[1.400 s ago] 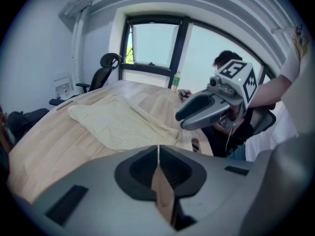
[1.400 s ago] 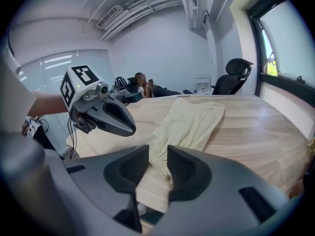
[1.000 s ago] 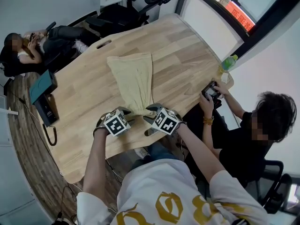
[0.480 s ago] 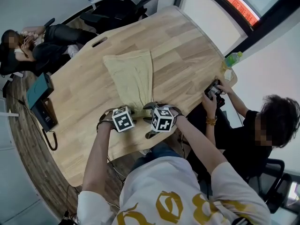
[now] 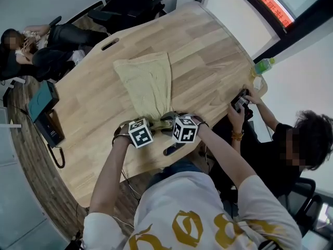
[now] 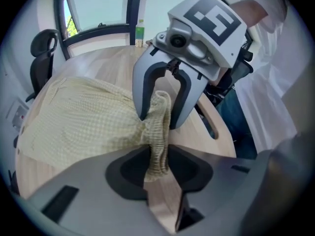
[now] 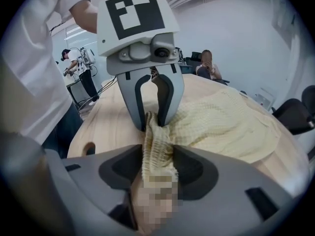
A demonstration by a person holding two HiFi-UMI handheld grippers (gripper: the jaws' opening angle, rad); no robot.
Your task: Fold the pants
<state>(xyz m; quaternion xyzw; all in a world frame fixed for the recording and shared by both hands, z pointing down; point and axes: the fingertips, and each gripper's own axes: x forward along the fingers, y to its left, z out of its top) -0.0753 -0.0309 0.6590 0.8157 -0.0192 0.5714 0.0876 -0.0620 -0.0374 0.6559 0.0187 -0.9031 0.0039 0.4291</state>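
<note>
Table [image 5: 208, 61]: the pants [image 5: 148, 82] are lying flat on it. Their long axis is running straight away from the person, from the near edge toward the middle of the top. The far end is spreading out wide and the near end is bunching into a narrow neck.

Ribbed band [image 6: 158, 132] at that near end: it's sitting right at the table edge, gathered into a ridge, and both tools are meeting there, nose to nose across it. Neither hand is nearer, since both are on the same bunch.

Left gripper [image 5: 155, 124]: it's pointing steeply down. The jaws have just been closing and look to be pinching the band, with cloth filling the narrow gap between them.

Right gripper [image 5: 167, 119]: the jaws have just been opening and are standing wide. The band is running up between them, leaning on one finger [image 6: 141, 102] only, so they aren't clamping it.

My read: all the free cloth is lying beyond the fingertips, away from the person, so the fold is going along that axis, near end carried over toward the far end. The right side is needing a fresh bite first, otherwise only the left corner is lifting and the band is skewing.
</note>
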